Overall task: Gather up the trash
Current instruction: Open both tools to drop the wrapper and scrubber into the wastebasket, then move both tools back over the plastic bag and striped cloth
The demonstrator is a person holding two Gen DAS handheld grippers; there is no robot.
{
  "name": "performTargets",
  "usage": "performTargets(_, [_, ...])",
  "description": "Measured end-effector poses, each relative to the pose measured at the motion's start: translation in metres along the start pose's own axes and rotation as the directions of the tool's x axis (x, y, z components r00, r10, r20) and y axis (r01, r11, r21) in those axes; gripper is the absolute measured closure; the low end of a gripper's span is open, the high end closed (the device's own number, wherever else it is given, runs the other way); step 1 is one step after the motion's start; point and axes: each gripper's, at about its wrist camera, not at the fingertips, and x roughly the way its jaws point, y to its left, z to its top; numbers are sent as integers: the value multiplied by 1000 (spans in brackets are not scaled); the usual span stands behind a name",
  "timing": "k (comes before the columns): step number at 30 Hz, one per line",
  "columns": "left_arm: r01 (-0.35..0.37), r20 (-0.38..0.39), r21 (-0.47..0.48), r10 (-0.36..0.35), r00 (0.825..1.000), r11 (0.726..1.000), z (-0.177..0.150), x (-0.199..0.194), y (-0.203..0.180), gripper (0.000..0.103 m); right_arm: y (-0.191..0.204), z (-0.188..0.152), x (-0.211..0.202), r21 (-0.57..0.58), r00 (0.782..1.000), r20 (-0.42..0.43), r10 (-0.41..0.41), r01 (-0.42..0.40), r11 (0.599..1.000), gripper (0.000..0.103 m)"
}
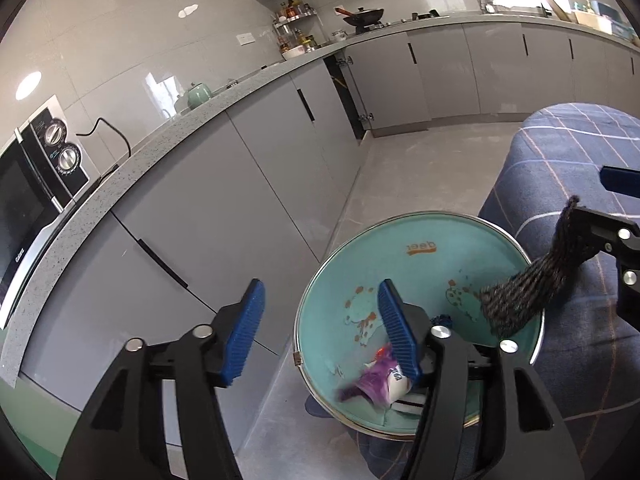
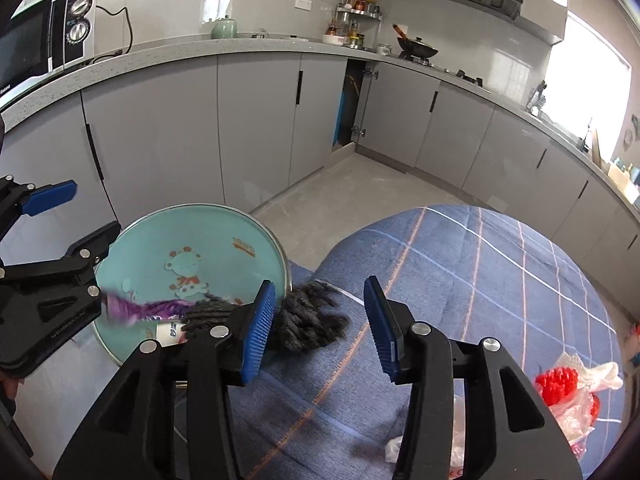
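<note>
Both claws are standing apart with nothing pinched: the left claw [image 1: 320, 332] hangs over the near side of the teal bin [image 1: 424, 240], and the purple wrapper [image 1: 374, 384] looks blurred right under its right finger, so I'd guess it's dropping in fine. The dark knitted rag [image 2: 308, 320] is the worry, since it's draped across the bin's rim just ahead of the right claw [image 2: 320, 328], half over the bin and half on the blue checked cloth [image 2: 480, 280]. With nothing gripping it, it could slide back out or snag a finger, and the red-and-white plastic bag [image 2: 568, 388] off to the right claw's right side still needs collecting.
</note>
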Motion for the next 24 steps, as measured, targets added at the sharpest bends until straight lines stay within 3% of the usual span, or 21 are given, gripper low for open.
performTargets(6, [-15, 5, -6, 15, 1000, 1000, 2, -2, 1, 23, -5, 0, -7, 19, 1000, 16, -6, 5, 1000, 40])
performTargets(12, [-33, 8, -22, 33, 999, 999, 2, -4, 7, 20, -6, 2, -15, 27, 1000, 27, 5, -5, 1000, 39])
performTargets(24, [8, 33, -5, -8, 999, 1000, 2, -17, -9, 18, -21, -9, -44, 51, 998, 40, -40, 38, 998, 37])
